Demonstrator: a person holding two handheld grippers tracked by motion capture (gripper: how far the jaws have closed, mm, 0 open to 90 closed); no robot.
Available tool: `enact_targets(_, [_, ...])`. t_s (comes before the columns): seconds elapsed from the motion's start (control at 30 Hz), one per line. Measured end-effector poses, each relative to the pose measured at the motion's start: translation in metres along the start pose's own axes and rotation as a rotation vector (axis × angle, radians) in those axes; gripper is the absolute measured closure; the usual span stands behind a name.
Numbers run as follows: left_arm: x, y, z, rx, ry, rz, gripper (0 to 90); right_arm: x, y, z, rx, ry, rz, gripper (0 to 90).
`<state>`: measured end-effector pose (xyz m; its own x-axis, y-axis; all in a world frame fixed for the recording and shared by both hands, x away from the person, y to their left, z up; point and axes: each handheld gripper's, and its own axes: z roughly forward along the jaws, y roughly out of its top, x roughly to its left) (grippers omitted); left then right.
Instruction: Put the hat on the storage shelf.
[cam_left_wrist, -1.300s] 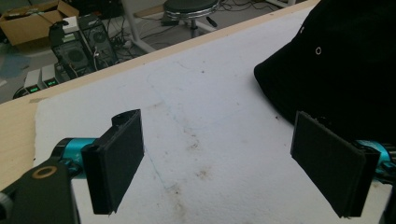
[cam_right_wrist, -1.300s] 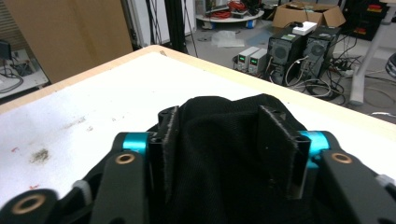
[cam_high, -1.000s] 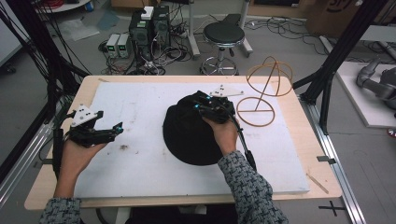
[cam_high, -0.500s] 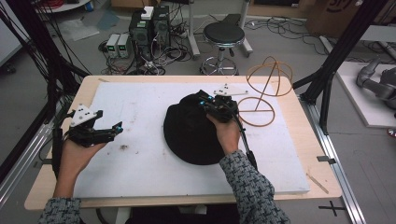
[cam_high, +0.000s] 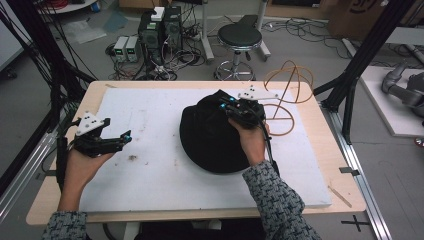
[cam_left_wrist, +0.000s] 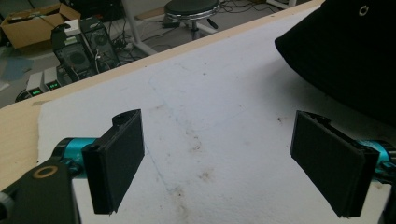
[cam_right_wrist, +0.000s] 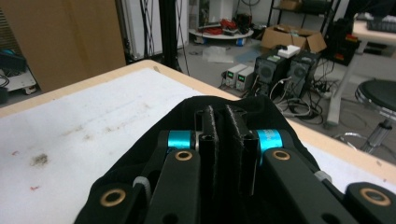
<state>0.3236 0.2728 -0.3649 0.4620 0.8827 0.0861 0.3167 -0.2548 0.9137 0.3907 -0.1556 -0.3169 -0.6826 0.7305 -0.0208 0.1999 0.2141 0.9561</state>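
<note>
Surface (cam_high: 320, 165): wooden top, largely covered by a white mat (cam_high: 150, 170) bearing brownish stains.

Hat (cam_high: 210, 135): black fabric, lying on the mat right of centre; in the left gripper view its edge fills the upper right corner.

Wire stand (cam_high: 287, 95): tan hoops, resting on the far right part of the surface, just beside the hat.

Right hand-held gripper (cam_high: 235, 109): held over the hat's far edge, jaws clenched on a fold of the hat fabric, seen pinched between the pads in the right gripper view.

Left hand-held gripper (cam_high: 117, 140): held above the mat's left part, well apart from the hat, jaws spread wide and released, nothing between them.
</note>
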Motion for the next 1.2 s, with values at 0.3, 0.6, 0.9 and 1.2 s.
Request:
enact_targets(0.3, [0.001,0.000,0.000,0.000,-0.001,-0.003,17.9,0.011,0.036,-0.014,-0.012,0.050,-0.082,84.4])
enact_targets(0.6, [0.002,-0.001,0.000,-0.004,0.002,-0.009,18.0,0.015,0.083,-0.036,-0.052,0.094,-0.117,84.1])
enact_targets(0.9, [0.001,-0.001,0.002,-0.005,-0.005,-0.015,17.9,0.008,0.121,-0.058,-0.092,0.082,-0.145,84.0])
enact_targets(1.2, [0.001,-0.001,0.002,-0.006,-0.008,-0.014,17.9,-0.004,0.146,-0.075,-0.120,0.050,-0.158,83.9])
